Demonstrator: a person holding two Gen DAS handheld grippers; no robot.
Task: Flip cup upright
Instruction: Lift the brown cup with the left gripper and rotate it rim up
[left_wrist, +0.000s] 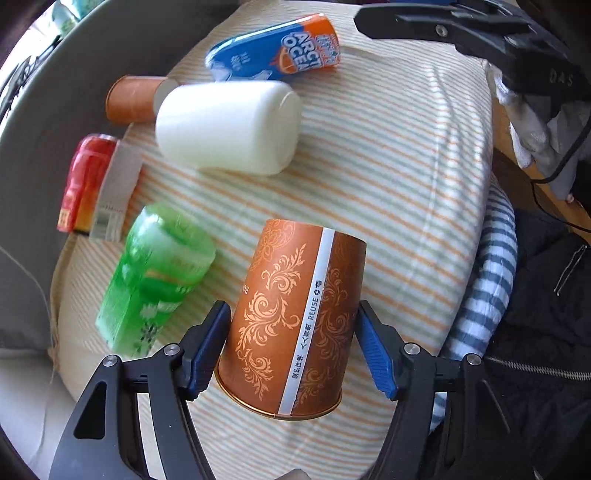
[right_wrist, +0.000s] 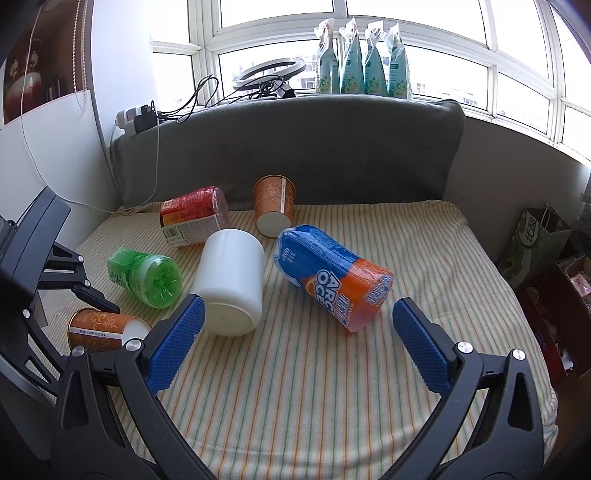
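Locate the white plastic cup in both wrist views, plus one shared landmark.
Left wrist: white cup lies on its side, upper centre-left, beyond the gripped brown paper cup.
Right wrist: white cup centre-left, beside the left finger.
Shared landmark: blue-orange Arctic Ocean bottle.

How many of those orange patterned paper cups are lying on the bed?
2. One orange cup lies on its side between the left gripper's jaws; the other cup lies against the grey headboard. More may be hidden.
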